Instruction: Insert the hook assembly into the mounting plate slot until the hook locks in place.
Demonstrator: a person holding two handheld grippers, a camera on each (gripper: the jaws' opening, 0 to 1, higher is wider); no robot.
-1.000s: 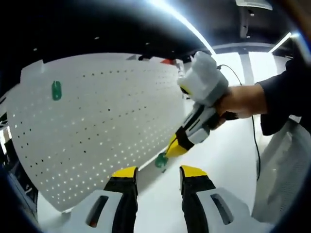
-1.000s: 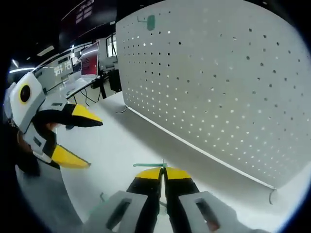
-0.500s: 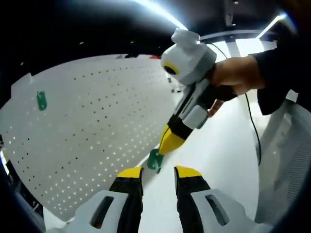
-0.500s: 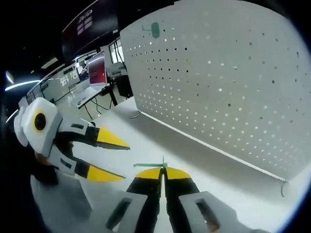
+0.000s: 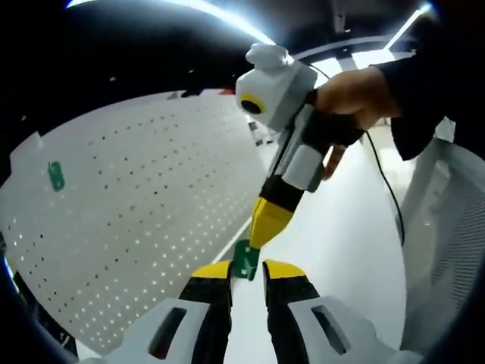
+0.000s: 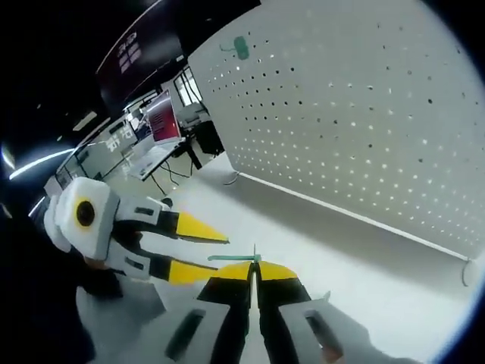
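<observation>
Left gripper view first: we see our left tongs (image 5: 247, 271) spread, the green hook (image 5: 245, 260) between their tips, pinched by the right tongs (image 5: 261, 235). Right gripper view: right tongs (image 6: 255, 267) pressed on the hook (image 6: 236, 258), pegboard (image 6: 364, 114) well beyond

text: none legible | wall sign (image 6: 130, 53): characters too blurred, perhaps

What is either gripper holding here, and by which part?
The right gripper pinches the green hook assembly by its upper edge; the left gripper is open, holding nothing.
</observation>
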